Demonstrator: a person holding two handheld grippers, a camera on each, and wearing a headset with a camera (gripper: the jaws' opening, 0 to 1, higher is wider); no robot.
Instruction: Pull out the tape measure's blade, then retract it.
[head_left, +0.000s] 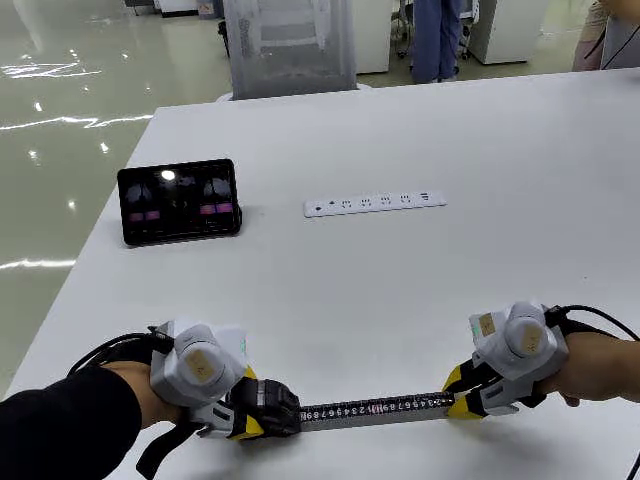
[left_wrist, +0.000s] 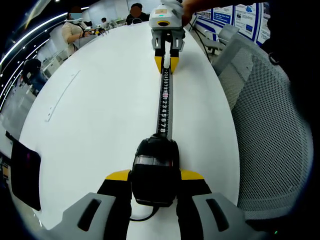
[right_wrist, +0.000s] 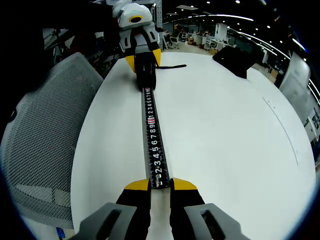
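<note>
table (head_left: 400, 300) open past blade (head_left: 375, 408), tablet (head_left: 179, 201), power strip (head_left: 374, 203)

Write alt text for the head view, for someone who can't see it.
The left claw grips a black tape measure and the right claw pinches its blade, stretched straight between them over a white table. A dark tablet and a white power strip lie farther back.
</note>
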